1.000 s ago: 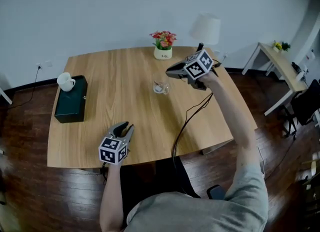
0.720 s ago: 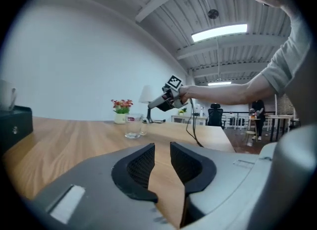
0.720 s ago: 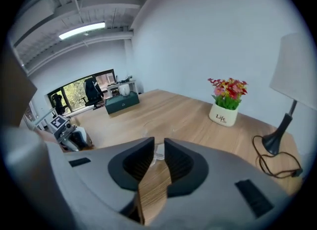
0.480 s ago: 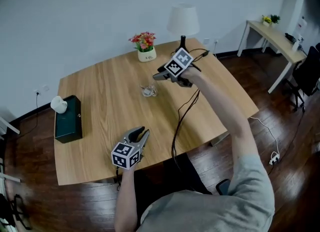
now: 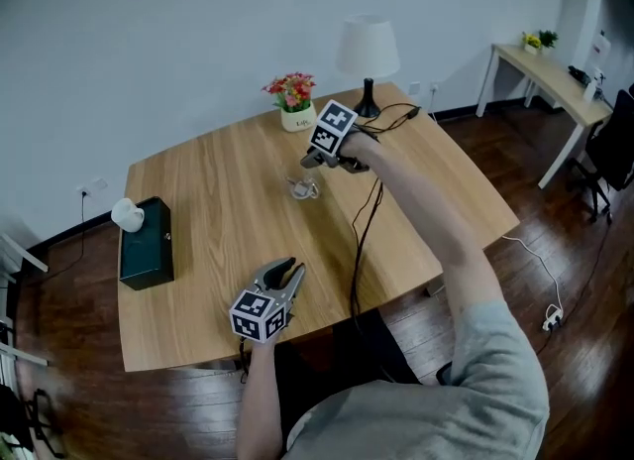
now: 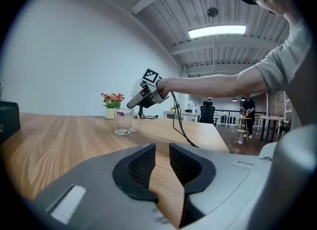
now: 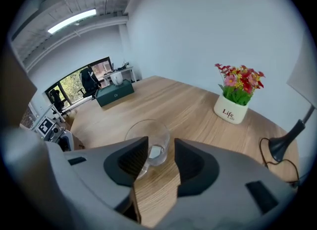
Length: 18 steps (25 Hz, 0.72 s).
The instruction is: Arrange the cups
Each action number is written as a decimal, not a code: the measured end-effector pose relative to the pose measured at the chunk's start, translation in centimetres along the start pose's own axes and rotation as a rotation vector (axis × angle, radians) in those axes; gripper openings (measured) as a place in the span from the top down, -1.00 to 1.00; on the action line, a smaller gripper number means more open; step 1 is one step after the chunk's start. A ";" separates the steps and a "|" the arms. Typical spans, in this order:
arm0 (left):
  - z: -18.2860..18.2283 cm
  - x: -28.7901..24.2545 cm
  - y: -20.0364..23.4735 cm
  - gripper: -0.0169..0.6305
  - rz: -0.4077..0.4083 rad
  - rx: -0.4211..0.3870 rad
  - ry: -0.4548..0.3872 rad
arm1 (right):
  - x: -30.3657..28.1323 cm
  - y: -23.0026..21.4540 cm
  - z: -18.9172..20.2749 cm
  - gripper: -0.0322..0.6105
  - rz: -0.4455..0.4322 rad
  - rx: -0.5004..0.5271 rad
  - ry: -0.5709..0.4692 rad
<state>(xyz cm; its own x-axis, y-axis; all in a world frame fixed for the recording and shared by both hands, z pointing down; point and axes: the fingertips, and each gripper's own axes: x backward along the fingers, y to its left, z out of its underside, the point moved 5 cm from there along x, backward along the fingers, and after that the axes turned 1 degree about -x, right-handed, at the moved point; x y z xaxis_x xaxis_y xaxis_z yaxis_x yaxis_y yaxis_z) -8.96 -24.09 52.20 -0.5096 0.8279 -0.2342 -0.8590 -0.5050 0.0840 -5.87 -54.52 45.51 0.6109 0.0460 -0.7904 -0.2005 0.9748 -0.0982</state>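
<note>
While the right tongs point(image 7: 161, 147) point steeply down at the glass cup point(image 7: 148, 134), their jaws stand partly apart and have just been closing. Right gripper view: the cup stands upright on the worktop point(image 5: 228, 200) just past the jaw tips, in line with the gap. Its rim shows above the jaw at frame left, its base through the gap. Pads are not on the glass; nothing gripped.

Head view: the glass cup sits near the centre of the frame, a little above the middle. The right tongs are just above and right of it, at the end of an outstretched arm. Also noted: a white cup point(image 5: 127, 214) rests on top of a dark green box point(image 5: 149, 250) at the worktop's left edge, well apart from the glass one.

Position of the left tongs point(image 6: 162, 149): lower centre of the head view, close to the worktop's near edge, aimed roughly level toward the glass cup. Left gripper view: jaws a narrow slit apart, only bare wood visible between them; holding nothing. The glass cup shows far ahead, left of centre, with the right tongs tilted over it.

Other items: a flower pot point(image 5: 295, 103) with red and yellow blooms and a lamp point(image 5: 368, 52) with a white shade, both along the worktop's far edge, upper centre. A black cable point(image 5: 359, 240) runs from the right tongs down across the wood to the near edge.
</note>
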 end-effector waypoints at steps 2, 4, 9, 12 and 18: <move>-0.2 0.1 0.0 0.68 0.000 -0.004 -0.013 | -0.7 -0.4 -0.1 0.41 0.019 0.000 0.052; -0.3 0.2 0.0 0.68 -0.001 -0.009 -0.025 | -1.3 -0.8 0.0 0.40 0.033 -0.009 0.098; -0.5 0.2 -0.3 0.69 -0.003 -0.017 -0.049 | -2.5 -0.8 0.2 0.52 -0.009 -0.079 0.160; -0.5 0.0 -0.3 0.69 -0.002 -0.018 -0.052 | -2.9 -0.9 0.2 0.65 0.016 -0.106 0.201; -0.5 -0.1 -0.5 0.69 -0.004 -0.023 -0.042 | -3.4 1.0 -0.6 0.82 0.027 -0.041 0.240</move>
<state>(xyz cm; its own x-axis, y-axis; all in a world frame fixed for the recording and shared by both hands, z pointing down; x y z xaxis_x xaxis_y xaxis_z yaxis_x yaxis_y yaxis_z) -8.47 -24.06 51.73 -0.5085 0.8391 -0.1934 -0.8598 -0.5070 0.0609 -8.66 -53.80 47.75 0.4059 0.0141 -0.9138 -0.2479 0.9641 -0.0953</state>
